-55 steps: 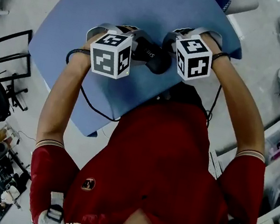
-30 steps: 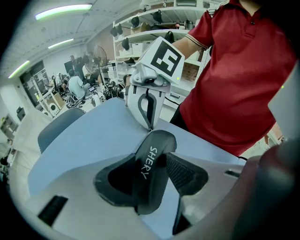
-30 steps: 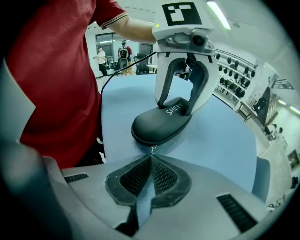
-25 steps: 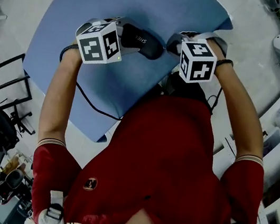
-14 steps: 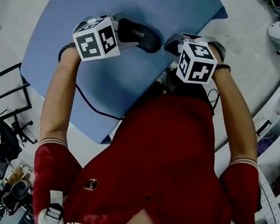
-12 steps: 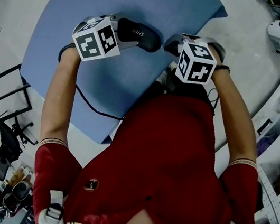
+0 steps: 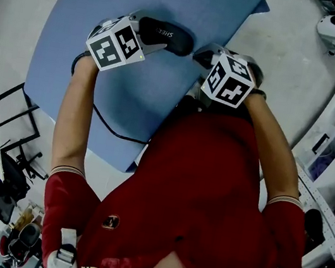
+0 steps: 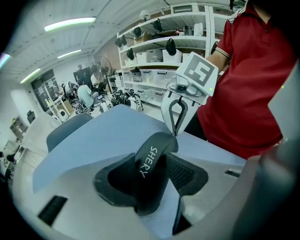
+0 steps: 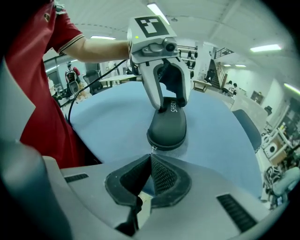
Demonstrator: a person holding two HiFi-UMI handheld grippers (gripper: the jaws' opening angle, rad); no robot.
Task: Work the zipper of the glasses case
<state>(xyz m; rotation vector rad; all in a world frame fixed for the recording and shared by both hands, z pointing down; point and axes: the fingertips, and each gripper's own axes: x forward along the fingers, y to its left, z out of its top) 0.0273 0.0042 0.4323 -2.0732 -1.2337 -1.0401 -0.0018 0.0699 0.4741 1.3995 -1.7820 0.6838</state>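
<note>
A black zip-up glasses case (image 7: 168, 36) lettered in white lies on the blue table (image 7: 130, 91). My left gripper (image 7: 147, 35) is shut on the case's left end. In the left gripper view the case (image 8: 151, 164) stands wedged between the two pads, one pad (image 8: 187, 174) showing at the right. My right gripper (image 7: 198, 55) is at the case's right end, its jaws pressed together. In the right gripper view its tips (image 9: 151, 157) pinch the small metal zipper pull (image 9: 153, 148) at the near end of the case (image 9: 167, 129).
A black cable (image 7: 108, 123) trails over the table from my left hand. The table's near edge runs just under my right hand, against the person's red shirt (image 7: 203, 188). Shelves with gear (image 8: 154, 51) and chairs (image 9: 248, 129) stand around the table.
My right gripper has rolled, its marker cube now tilted, and has shifted slightly left along the case's near end. The left gripper keeps its hold on the case.
</note>
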